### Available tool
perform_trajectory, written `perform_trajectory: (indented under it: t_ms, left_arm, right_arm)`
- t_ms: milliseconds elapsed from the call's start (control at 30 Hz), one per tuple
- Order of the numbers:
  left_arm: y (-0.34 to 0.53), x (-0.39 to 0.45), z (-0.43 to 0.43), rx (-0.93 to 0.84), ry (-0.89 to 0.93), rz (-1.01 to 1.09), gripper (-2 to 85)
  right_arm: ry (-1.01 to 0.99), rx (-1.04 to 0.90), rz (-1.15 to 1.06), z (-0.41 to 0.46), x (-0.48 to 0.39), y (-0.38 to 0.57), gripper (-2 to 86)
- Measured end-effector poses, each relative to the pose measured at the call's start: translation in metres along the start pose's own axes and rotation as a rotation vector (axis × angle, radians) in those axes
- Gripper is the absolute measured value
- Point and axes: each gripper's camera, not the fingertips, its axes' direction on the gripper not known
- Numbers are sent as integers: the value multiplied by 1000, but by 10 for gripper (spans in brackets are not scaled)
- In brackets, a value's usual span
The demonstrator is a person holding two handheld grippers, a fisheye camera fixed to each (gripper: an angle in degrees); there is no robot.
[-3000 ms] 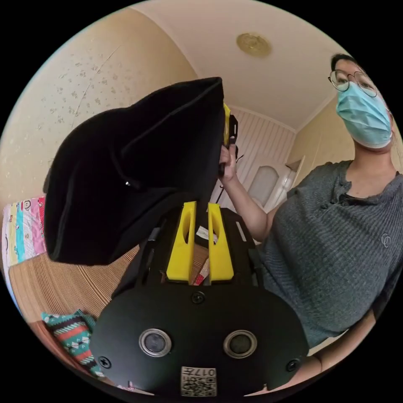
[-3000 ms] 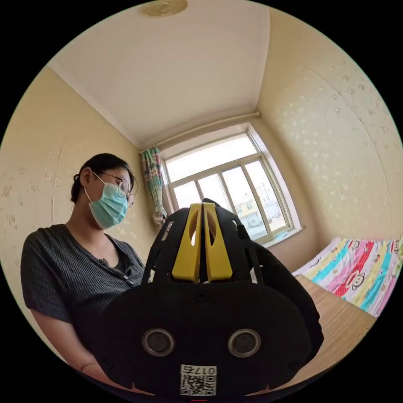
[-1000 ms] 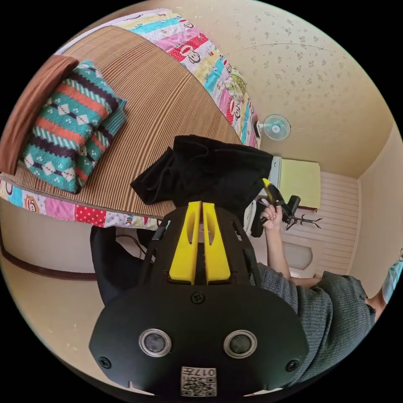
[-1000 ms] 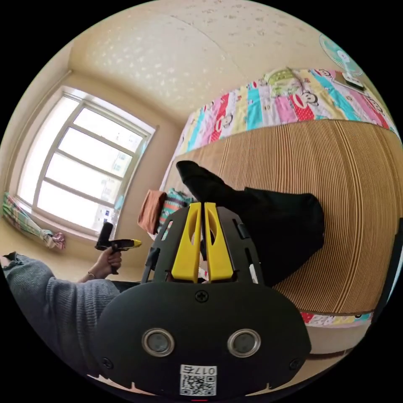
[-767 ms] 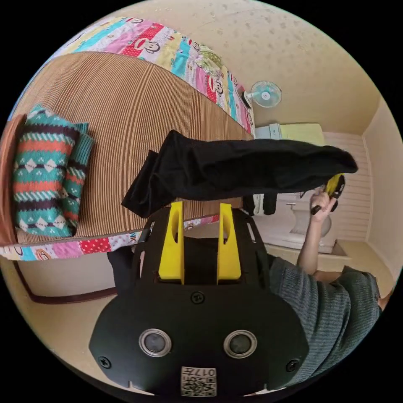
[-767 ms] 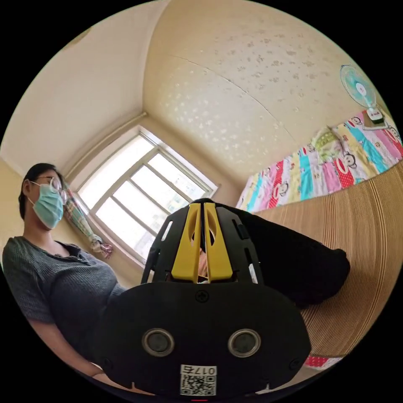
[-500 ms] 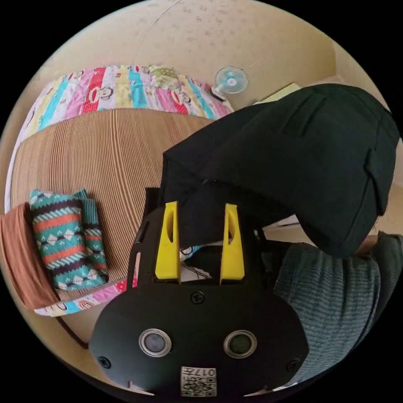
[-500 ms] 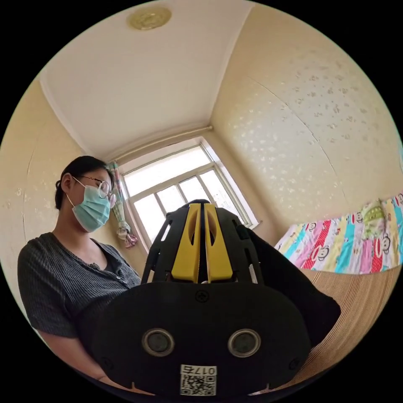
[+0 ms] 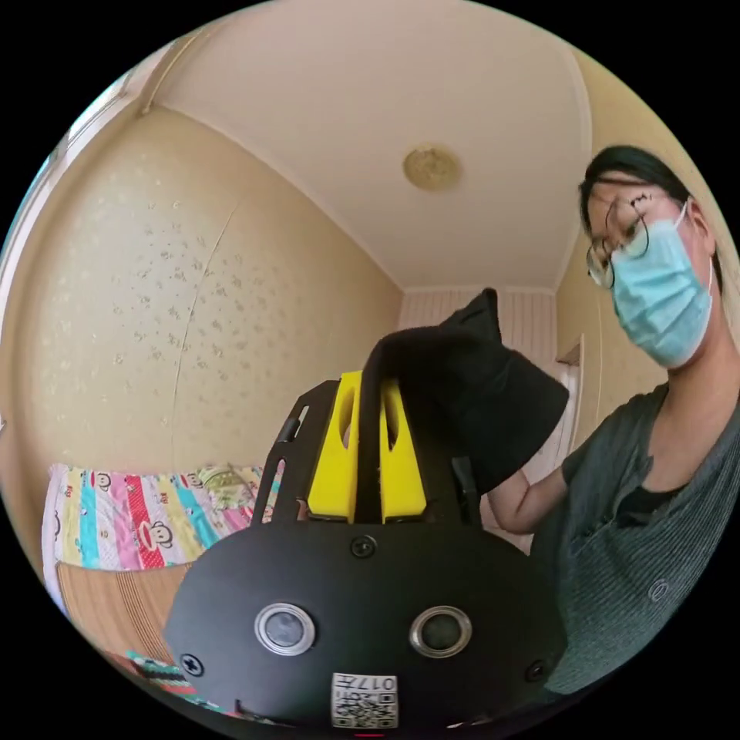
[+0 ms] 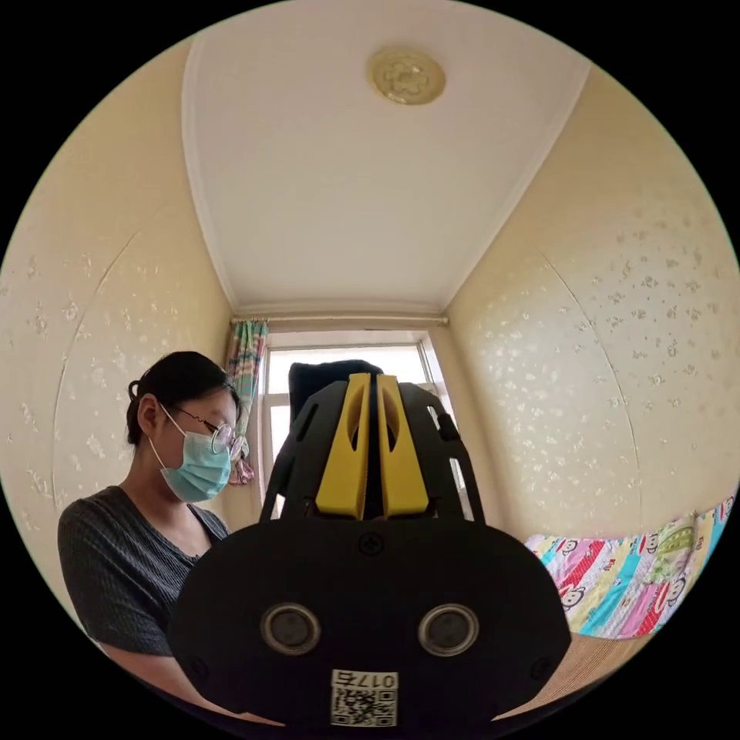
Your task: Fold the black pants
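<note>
With the left gripper (image 9: 367,393) clenched on a raised edge of the black pants (image 9: 478,401) and the right gripper (image 10: 370,385) closed, its hold on fabric indeterminate, the airborne garment could slip out and drop unevenly onto the bed (image 9: 116,609).

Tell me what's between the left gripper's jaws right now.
A fold of the black pants runs down between the yellow jaws of the left gripper and bunches above them. How deep the cloth goes is hidden by the gripper body.

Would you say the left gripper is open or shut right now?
Shut: in the left gripper view, both yellow jaws of the left gripper press on the black pants.
</note>
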Motion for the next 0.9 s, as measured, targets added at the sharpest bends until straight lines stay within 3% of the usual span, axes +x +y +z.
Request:
perform_trajectory:
  t_ms: [167, 333, 433, 567, 633, 733, 833, 900]
  left_arm:
    - [-58, -16, 24, -15, 140, -63, 41]
    - [-59, -32, 70, -108, -8, -69, 41]
    - [-78, -108, 143, -245, -111, -135, 41]
    - [-104, -329, 299, -442, -158, -408, 55]
    - [-82, -423, 326, -472, -274, -573, 78]
    - [-7, -511, 321, -533, -386, -738, 85]
    - [114, -540, 304, -758, -517, -742, 87]
    - [237, -554, 281, -1001, -597, -853, 95]
  right_arm:
    - [168, 22, -77, -15, -23, -33, 8]
    - [416, -31, -12, -12, 27, -25, 8]
    - [711, -132, 69, 18, 125, -28, 9]
    - [1098, -318, 62, 89, 315, -28, 9]
    - [1366, -477, 240, 99, 430, -9, 9]
    - [1292, -537, 346, 79, 492, 44, 12]
    - [1235, -796, 420, 54, 534, 149, 22]
    - [1216, -971, 530, 25, 551, 230, 30]
